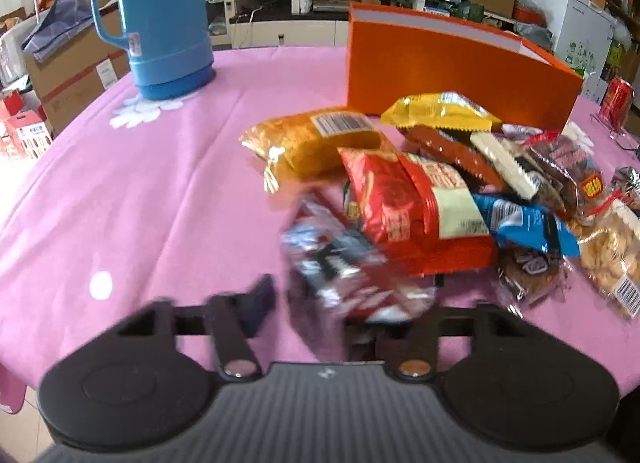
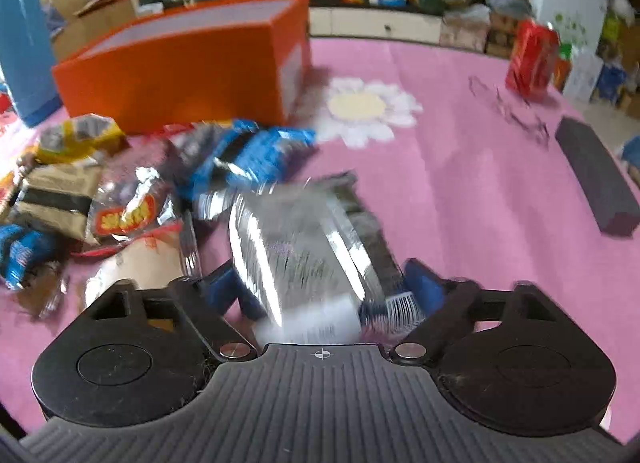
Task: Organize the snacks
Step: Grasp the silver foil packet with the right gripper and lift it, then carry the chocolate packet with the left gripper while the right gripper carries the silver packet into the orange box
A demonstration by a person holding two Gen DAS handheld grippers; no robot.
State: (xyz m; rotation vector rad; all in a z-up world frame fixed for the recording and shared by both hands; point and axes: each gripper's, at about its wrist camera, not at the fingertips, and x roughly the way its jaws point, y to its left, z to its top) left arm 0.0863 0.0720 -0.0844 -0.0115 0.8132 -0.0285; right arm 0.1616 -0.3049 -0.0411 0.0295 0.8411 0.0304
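Pink cloth-covered round table (image 1: 120,183), soft folds, printed white daisy pattern. Rigid orange cardboard box (image 1: 452,71), rectangular, open-topped with pale inner walls, standing toward the far edge. Heap of crinkly snack packets just in front of the box: glossy gold foil bag with barcode (image 1: 316,143), yellow sachet with serrated edge (image 1: 436,111), red foil pack with cream label (image 1: 416,207), blue wrapper (image 1: 528,223), clear bag of round pale biscuits (image 1: 612,259).

Left gripper (image 1: 336,299) low over the near edge of the heap, blurred silver-and-red foil packet (image 1: 340,267) between the black fingers; left finger pad clear of it, right side hidden behind the wrapper, so cannot tell whether clamped or apart.

Right gripper (image 2: 320,291) clamped on a shiny silver foil packet (image 2: 304,247), smooth, bulging, white barcode panel at the near end; blue pads pressing both sides, packet lifted off the cloth, to the right of the heap, box behind and to the left.

Smooth blue plastic thermos jug (image 1: 164,19) with handle, far left. Red drink can (image 2: 532,57) far right, near a thin wire stand (image 2: 508,107). Dark matte rectangular block (image 2: 596,175) at right edge.
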